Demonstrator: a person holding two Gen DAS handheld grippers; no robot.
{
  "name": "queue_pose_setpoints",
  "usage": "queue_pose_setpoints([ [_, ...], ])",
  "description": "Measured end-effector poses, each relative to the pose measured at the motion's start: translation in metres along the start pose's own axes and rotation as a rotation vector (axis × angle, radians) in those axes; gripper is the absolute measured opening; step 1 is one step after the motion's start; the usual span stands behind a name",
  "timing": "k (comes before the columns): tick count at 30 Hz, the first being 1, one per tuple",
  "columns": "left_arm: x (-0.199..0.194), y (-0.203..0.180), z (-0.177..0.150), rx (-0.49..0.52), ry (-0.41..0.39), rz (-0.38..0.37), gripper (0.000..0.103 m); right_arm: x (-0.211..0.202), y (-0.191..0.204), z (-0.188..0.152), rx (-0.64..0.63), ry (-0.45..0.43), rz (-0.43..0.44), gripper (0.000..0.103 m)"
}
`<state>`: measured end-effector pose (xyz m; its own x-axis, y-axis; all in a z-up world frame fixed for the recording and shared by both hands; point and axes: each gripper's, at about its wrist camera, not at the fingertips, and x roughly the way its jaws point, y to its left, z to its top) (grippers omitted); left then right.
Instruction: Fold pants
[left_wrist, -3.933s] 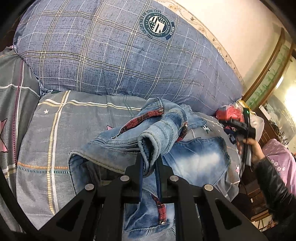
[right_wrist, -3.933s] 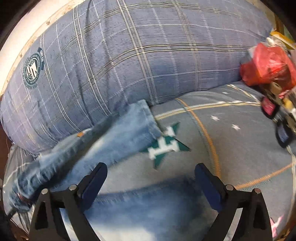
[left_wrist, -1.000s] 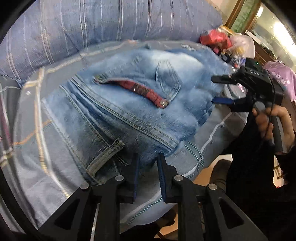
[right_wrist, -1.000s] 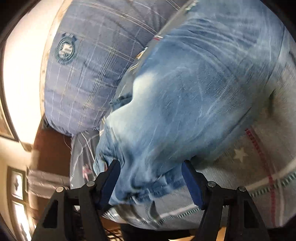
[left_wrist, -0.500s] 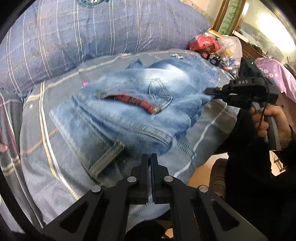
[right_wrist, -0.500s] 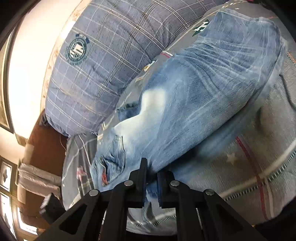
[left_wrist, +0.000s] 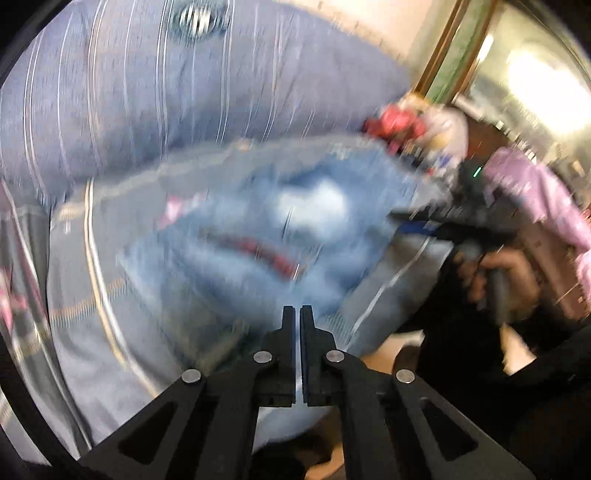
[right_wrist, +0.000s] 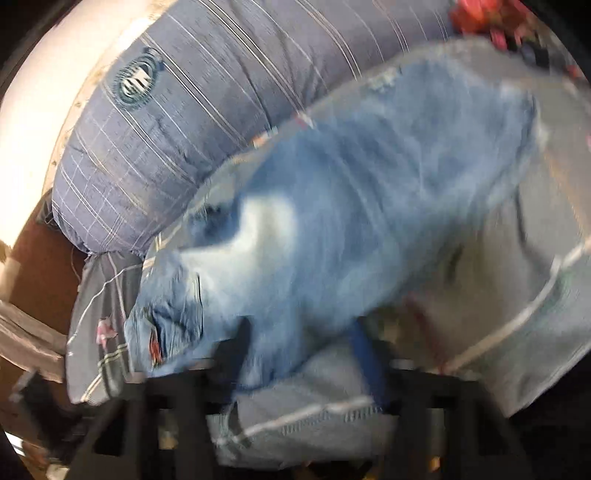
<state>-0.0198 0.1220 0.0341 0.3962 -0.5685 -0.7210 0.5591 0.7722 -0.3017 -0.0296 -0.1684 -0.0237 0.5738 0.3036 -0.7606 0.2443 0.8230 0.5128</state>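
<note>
jeans (left_wrist: 266, 236) lie folded in a compact stack on the grey patterned bedspread (left_wrist: 81, 295), in front of the big plaid pillow (left_wrist: 184, 92), red plaid lining strip showing on top. both views are motion-blurred, so fine detail is uncertain. left gripper (left_wrist: 297, 314): jaws pressed together with nothing between them, tips just short of the near edge of the denim. right gripper (right_wrist: 299, 343): fingers spread apart over the near edge of the stack, not clamped on cloth (in the left view it sits at the far right side of the pants, hand on the handle). judgement: fold looks essentially done; step in hand is letting go and tidying. to do it well, lift both tools straight off without snagging the top layer, then check that edges line up; if a corner sticks out, nudge it flat with shut fingertips rather than regrip, since denim is stiff and a pull may drag the whole stack across the slippery cover.
</note>
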Motion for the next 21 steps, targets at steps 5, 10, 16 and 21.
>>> queue_pose_setpoints([
  [5,0.035,0.013,0.025,-0.053,0.015,0.012,0.001,0.002,0.032,0.008,-0.065,-0.036,0.097,0.066],
  [10,0.093,0.028,-0.005,-0.104,0.179,0.059,0.001,0.050,0.050,-0.016,-0.135,0.109,0.111,0.066],
  [16,0.091,0.053,-0.035,-0.250,0.187,0.007,0.001,0.059,0.044,-0.021,-0.181,0.185,0.104,0.065],
  [21,0.063,0.039,-0.005,-0.177,0.086,0.056,0.001,0.038,0.049,0.014,-0.220,0.105,0.128,0.065],
])
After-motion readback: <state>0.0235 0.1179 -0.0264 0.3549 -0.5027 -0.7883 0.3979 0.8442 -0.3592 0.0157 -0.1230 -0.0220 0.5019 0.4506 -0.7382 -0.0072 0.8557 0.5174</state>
